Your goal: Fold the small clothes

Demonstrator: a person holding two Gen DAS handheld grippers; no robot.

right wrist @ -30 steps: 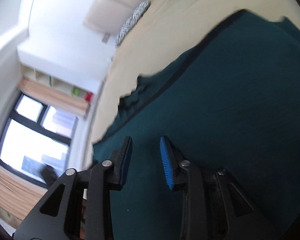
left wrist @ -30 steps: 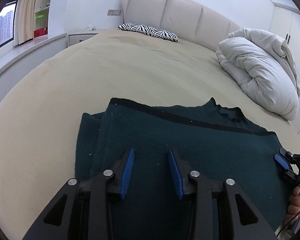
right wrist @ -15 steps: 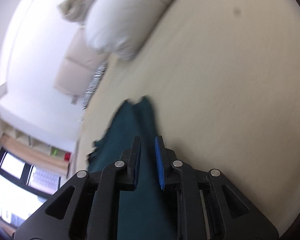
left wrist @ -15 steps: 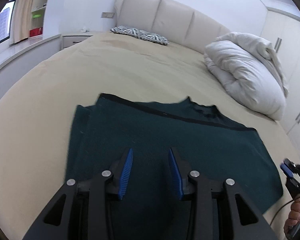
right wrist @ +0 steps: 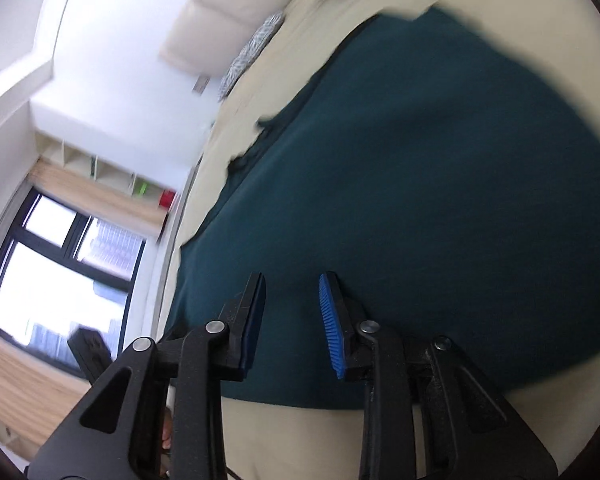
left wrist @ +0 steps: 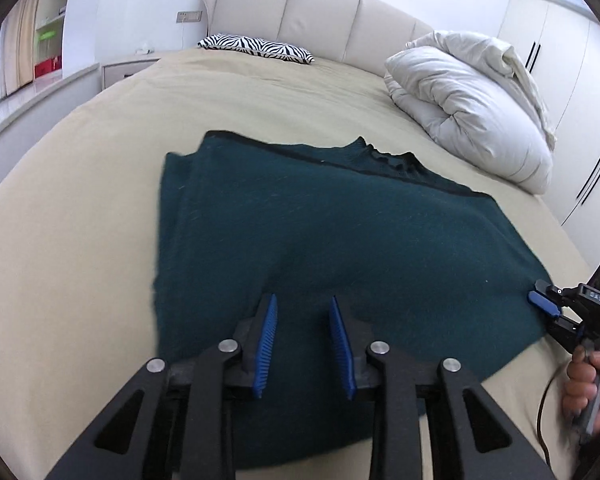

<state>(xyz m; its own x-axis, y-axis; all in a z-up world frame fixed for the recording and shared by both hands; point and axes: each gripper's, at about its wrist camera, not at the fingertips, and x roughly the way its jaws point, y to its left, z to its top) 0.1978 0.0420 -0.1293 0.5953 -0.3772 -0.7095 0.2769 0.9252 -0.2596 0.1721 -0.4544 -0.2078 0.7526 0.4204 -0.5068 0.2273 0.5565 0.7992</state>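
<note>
A dark teal garment [left wrist: 340,236] with a black band along its far edge lies flat and folded on the beige bed [left wrist: 80,200]. My left gripper [left wrist: 303,304] is open and empty, hovering over the garment's near edge. My right gripper [right wrist: 292,284] is open and empty, tilted over the garment [right wrist: 420,180] near its right side. It also shows in the left wrist view [left wrist: 556,318] at the garment's right corner, with the holding hand [left wrist: 588,388] below it.
A rolled white duvet [left wrist: 472,100] lies at the bed's far right. A zebra-print pillow [left wrist: 256,46] sits by the padded headboard [left wrist: 312,12]. A nightstand [left wrist: 128,66], window ledge and shelves stand at the left; wardrobe doors [left wrist: 560,48] at the right.
The left gripper pulled back toward the garment's near edge and stayed open. The right gripper swung back over the garment and opened wider after nearly closing half a second ago.
</note>
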